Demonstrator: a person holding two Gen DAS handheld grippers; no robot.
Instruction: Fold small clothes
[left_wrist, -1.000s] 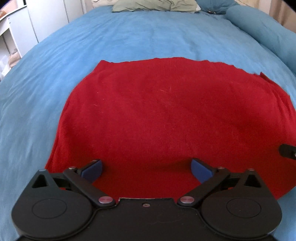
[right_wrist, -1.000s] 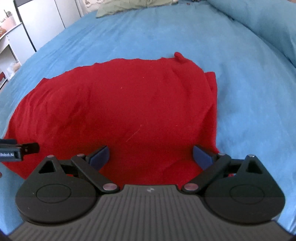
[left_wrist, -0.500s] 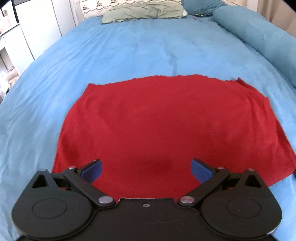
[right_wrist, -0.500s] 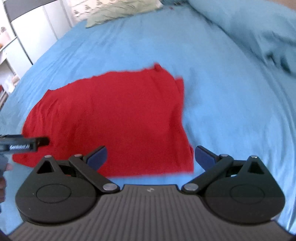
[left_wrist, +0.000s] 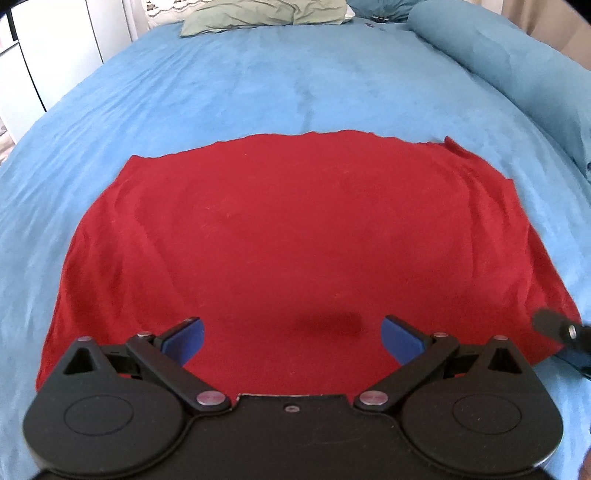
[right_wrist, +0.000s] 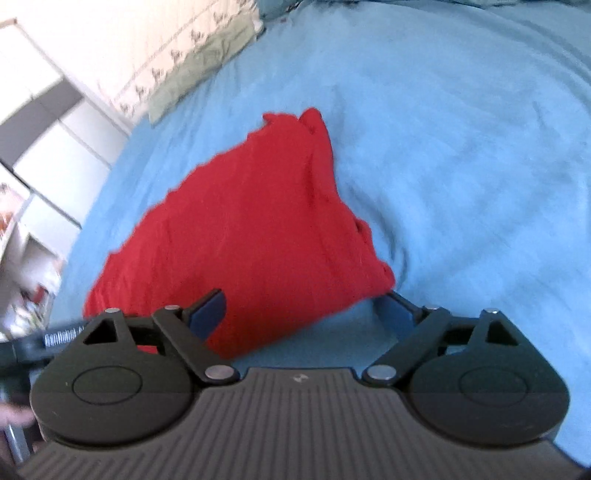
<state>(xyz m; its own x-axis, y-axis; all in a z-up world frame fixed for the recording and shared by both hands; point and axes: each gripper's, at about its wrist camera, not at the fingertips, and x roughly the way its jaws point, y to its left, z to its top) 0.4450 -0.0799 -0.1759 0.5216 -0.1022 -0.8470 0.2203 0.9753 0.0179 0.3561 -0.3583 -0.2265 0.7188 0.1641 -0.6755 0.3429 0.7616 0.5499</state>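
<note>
Red garment (left_wrist: 288, 236), seemingly folded flat

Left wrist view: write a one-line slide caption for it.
Open left gripper poised over the near edge of a red garment spread flat on a blue bedspread, jaws wide apart and gripping nothing.

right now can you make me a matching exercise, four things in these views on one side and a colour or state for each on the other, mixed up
Things:
1. red cloth
2. bed cover
3. pillow
4. left gripper

Colour or state:
A. pale green, at the far end of the bed
B. jaws open, holding nothing
C. light blue, lying under the garment
D. spread fairly flat on the bed, a few wrinkles along its right edge

Pairs: 1-D, 2-C, 3-A, 4-B
</note>
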